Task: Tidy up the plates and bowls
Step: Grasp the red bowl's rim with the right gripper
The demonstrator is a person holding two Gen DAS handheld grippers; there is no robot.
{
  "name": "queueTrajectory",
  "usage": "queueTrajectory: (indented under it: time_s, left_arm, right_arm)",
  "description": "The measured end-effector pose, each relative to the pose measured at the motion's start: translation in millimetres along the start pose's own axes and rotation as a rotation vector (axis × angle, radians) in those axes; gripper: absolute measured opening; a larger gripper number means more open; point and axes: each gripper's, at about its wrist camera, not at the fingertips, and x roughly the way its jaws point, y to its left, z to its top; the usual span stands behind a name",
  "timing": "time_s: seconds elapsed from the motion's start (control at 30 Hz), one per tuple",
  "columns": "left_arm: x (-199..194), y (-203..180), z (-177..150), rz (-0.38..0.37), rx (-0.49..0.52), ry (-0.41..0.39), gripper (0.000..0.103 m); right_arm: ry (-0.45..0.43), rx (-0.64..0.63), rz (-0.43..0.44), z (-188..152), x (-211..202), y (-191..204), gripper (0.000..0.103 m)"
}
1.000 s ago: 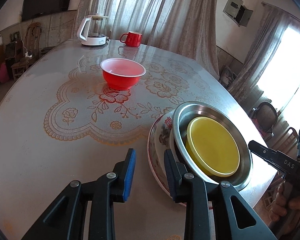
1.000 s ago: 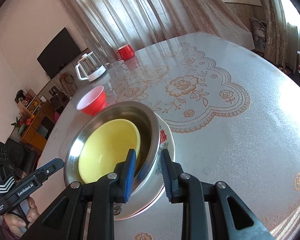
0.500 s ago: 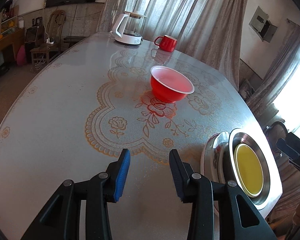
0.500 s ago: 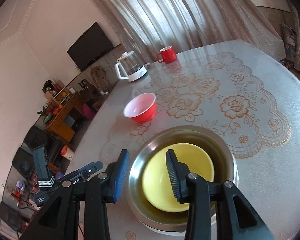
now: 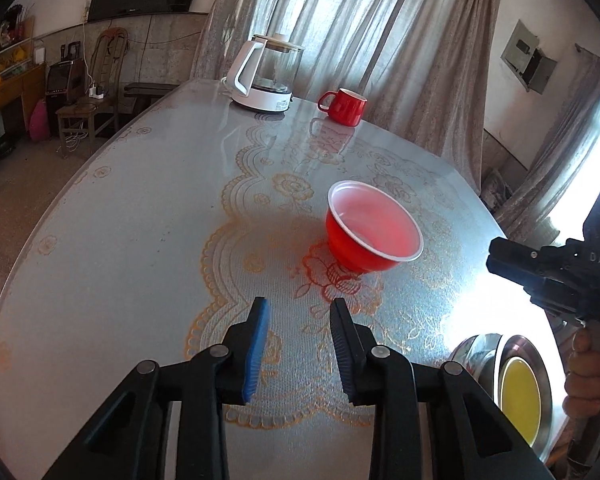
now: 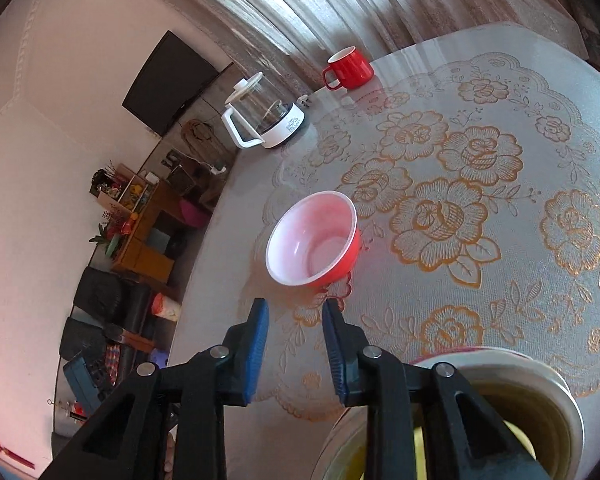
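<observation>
A red bowl with a white inside stands alone mid-table; it also shows in the right wrist view. My left gripper is open and empty, short of the bowl and above the table. My right gripper is open and empty, just short of the same bowl. A stack sits at the near right table edge: a yellow plate inside a steel bowl on a patterned plate. In the right wrist view the stack lies under the right finger.
A glass kettle and a red mug stand at the far side of the round table. The right gripper's body and hand hover over the stack. Chairs and shelves stand beyond the left edge.
Both grippers have let go of the stack and moved away from it toward the red bowl. The stack now rests at the table's near right edge.
</observation>
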Motion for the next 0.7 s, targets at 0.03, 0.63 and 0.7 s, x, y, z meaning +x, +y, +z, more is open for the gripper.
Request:
queueTrajectory:
  time_s: [0.03,0.63,0.7]
  left_arm:
    - [4.3,-0.2,5.6,-0.011,-0.003,-0.002,0.031]
    - [97.8,-21.1,70.9,-0.082,-0.013,0.075,0.021]
    - [106.1,-24.0,68.9,-0.066,-0.005,0.095,0.009]
  right_arm:
    - [0.006,0.0,-0.014,5.3,7.4,-1.0,0.021]
    - [0.096,0.107,-0.108,46.6,93.2,-37.3,0.008]
    - [0.099,0.092,-0.111,47.6,96.6,-36.5,0.008]
